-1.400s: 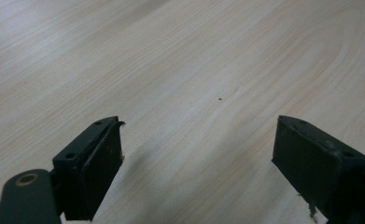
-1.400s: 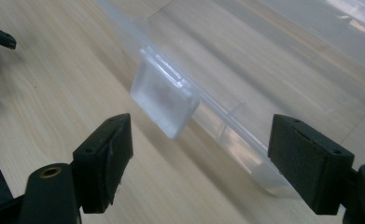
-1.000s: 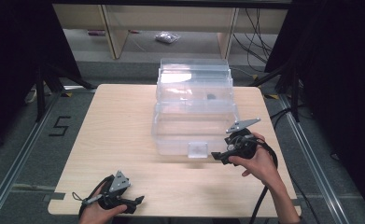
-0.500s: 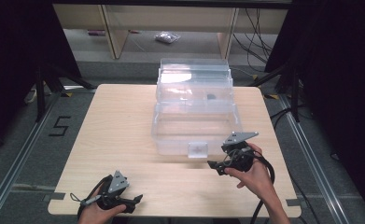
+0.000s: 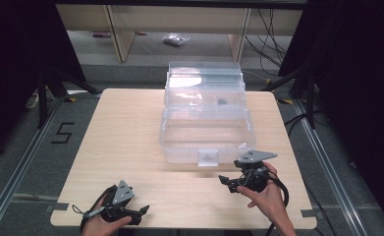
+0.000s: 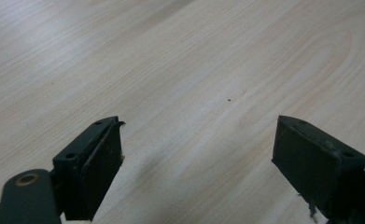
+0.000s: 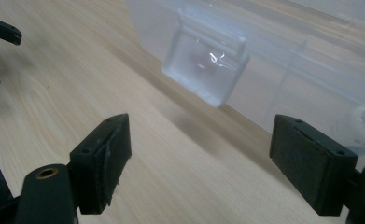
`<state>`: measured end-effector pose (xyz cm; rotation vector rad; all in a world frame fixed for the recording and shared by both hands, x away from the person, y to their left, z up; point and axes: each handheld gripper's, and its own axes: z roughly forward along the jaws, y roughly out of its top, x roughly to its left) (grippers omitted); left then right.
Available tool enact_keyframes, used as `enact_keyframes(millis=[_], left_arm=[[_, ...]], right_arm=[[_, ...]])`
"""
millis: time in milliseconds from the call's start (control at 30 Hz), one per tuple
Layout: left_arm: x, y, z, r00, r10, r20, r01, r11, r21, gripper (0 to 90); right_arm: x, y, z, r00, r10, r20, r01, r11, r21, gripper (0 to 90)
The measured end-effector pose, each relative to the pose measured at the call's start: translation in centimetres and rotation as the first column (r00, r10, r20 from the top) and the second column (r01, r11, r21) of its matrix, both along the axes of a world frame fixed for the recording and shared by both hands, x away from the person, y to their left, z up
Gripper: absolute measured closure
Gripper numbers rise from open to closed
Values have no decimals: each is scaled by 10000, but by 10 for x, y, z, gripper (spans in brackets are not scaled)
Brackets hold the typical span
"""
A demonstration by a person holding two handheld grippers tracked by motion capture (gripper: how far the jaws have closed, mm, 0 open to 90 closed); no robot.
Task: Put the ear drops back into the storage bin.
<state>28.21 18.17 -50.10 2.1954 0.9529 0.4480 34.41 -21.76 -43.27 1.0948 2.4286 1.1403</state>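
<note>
Clear plastic box (image 5: 206, 123), latch (image 7: 207, 70) facing near edge of table (image 5: 125, 128). Right gripper (image 5: 227, 181) near latch, jaws wide, empty. Left gripper (image 5: 143, 211) near-left, jaws wide, empty.

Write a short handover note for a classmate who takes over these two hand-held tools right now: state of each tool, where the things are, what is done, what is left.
Left tool: open, holding nothing, low over the table at its near left corner.
Right tool: open, holding nothing, just in front of the clear plastic box, right of its front latch, not touching either.
Box: mid-table, tiered, see-through. The latch hangs down at the front wall; whether it is fastened I cannot tell. A small dark item sits in an upper tier.
Done: nothing gripped.
Left: probably bring the right tool to the latch and work it; steady the box with the left if needed.
</note>
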Motion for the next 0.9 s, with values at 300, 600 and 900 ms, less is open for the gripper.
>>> enact_keyframes(millis=[300,600,900], left_arm=[[1,1,0,10000,6,-2,-6,10000,65,153],[0,1,1,10000,14,21,-14,10000,59,153],[0,1,2,10000,-75,42,75,10000,2,153]], right_arm=[[-11,-7,-12,10000,-70,23,70,9997,240,207],[-22,-16,-24,9997,-228,-122,233,9987,457,192],[-30,-21,-32,9993,-345,147,340,9989,331,182]])
